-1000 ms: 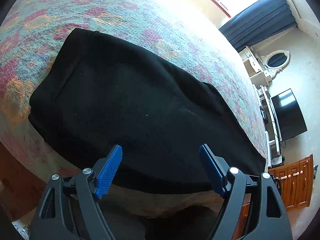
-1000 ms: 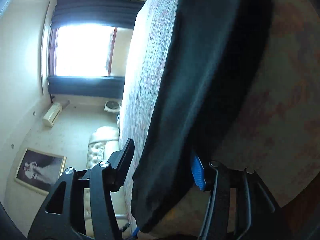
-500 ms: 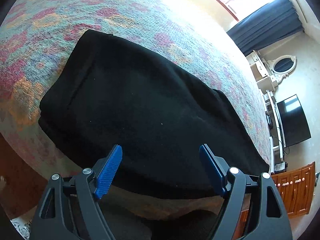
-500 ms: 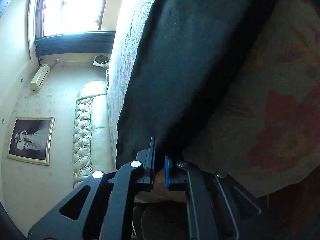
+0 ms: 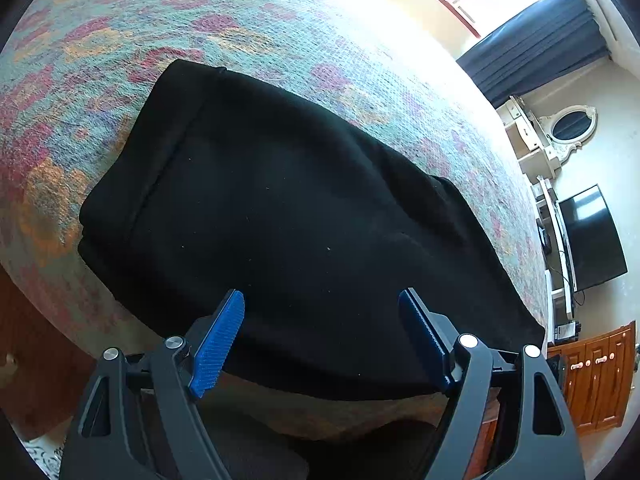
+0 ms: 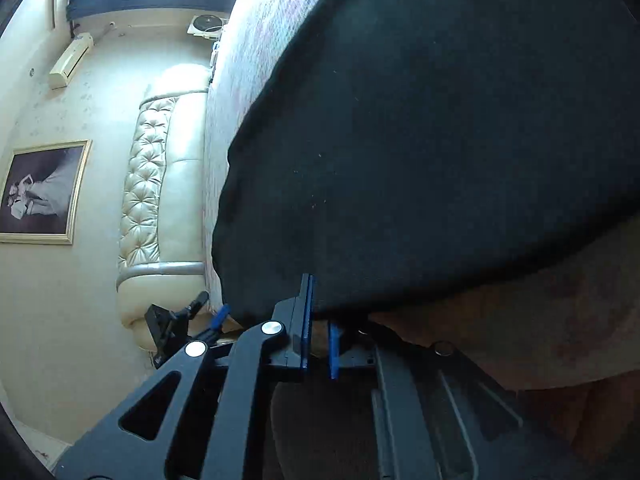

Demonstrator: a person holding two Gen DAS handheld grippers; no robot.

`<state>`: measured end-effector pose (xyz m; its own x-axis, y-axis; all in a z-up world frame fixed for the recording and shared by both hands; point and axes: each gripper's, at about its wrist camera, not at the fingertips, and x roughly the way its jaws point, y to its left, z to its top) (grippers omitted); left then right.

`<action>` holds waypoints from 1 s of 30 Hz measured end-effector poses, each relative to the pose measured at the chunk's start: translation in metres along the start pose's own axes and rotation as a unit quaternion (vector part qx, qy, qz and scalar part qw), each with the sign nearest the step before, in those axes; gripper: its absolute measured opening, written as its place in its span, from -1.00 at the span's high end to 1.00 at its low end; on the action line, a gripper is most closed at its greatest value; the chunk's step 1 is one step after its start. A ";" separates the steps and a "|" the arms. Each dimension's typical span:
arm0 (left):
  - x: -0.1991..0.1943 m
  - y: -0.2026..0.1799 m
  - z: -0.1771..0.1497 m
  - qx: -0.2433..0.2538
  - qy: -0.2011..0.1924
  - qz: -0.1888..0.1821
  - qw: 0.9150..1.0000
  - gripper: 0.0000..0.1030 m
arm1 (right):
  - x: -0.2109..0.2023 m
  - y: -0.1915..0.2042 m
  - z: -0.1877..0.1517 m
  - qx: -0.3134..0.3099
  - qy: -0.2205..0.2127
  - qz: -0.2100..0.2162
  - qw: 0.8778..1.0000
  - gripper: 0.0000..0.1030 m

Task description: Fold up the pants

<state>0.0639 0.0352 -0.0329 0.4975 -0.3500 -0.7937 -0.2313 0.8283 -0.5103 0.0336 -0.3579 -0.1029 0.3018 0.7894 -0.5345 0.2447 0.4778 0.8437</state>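
One pair of black pants (image 5: 304, 224) lies folded on the bed (image 5: 280, 28) at its near edge, bare bedspread beyond; the left tongs (image 5: 322, 334) gape above that edge, the right tongs (image 6: 320, 334) pinch the pants' hem.

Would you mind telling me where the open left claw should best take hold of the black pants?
Grip the near folded edge of the pants where it overhangs the bedspread, coming straight in from the bed's front. The left claw already straddles that edge, and the right claw pinches it further along.
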 end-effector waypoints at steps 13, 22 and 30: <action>-0.005 0.018 0.009 -0.034 -0.033 0.023 0.999 -0.52 | -0.202 -0.002 0.043 -0.065 -0.205 0.053 0.975 -0.32; -0.003 0.020 0.032 0.004 -0.053 0.032 0.998 -0.52 | -0.337 -0.119 0.119 0.020 -0.323 -0.131 0.937 -0.46; 0.010 0.042 0.035 -0.026 -0.035 0.023 0.999 -0.62 | -0.272 -0.132 0.122 -0.016 -0.243 -0.147 0.959 -0.44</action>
<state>0.0886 0.0819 -0.0501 0.5416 -0.2802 -0.7926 -0.2972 0.8181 -0.4923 0.0314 -0.6831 -0.0749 0.6198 0.3495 -0.7026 0.3592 0.6696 0.6501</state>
